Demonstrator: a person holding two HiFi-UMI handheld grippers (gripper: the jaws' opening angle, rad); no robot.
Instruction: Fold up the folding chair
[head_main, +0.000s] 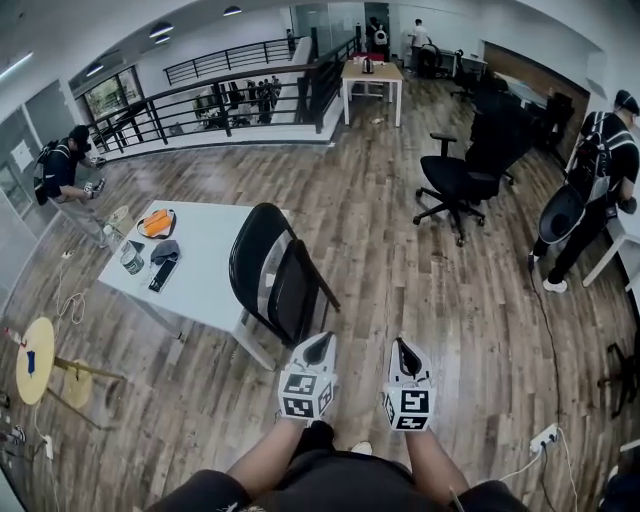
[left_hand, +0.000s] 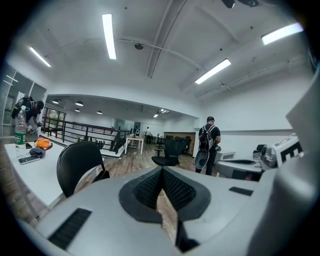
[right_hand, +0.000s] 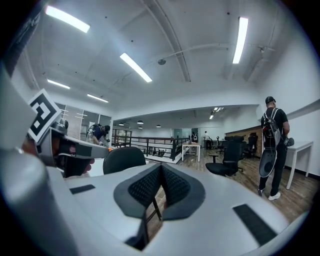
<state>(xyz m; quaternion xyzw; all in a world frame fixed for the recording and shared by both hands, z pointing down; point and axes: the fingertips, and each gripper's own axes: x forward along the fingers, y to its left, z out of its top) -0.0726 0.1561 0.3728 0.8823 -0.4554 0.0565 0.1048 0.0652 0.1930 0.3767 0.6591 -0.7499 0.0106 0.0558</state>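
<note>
At far left a person (head_main: 62, 165) bends over near the black railing (head_main: 240, 90). Lower down, a round yellow stool (head_main: 33, 358) stands on the wood floor (head_main: 400, 260).

Next comes the white bench (head_main: 205, 255). It carries an orange object (head_main: 156, 223), a bottle (head_main: 131, 258) and a dark, flat item (head_main: 162, 275) near its left end.

The folding chair (head_main: 272, 270) stands unfolded just beside the bench's right side, with its black backrest upright and its seat down. It is a little ahead of you, just beyond your left hand.

Your left claw (head_main: 318, 345) is pinched fully together with nothing in it. In the left gripper view its ribbed pads (left_hand: 147, 187) meet, and the chair sits off to the left behind them.

Your right claw (head_main: 405, 352) is beside the left one and level with it. Its jaws are likewise pressed together and empty, and it is clear of the chair.

Farther right a black office chair (head_main: 462, 175) stands on the open floor. At the far right edge another person (head_main: 592, 185) stands wearing a backpack.
</note>
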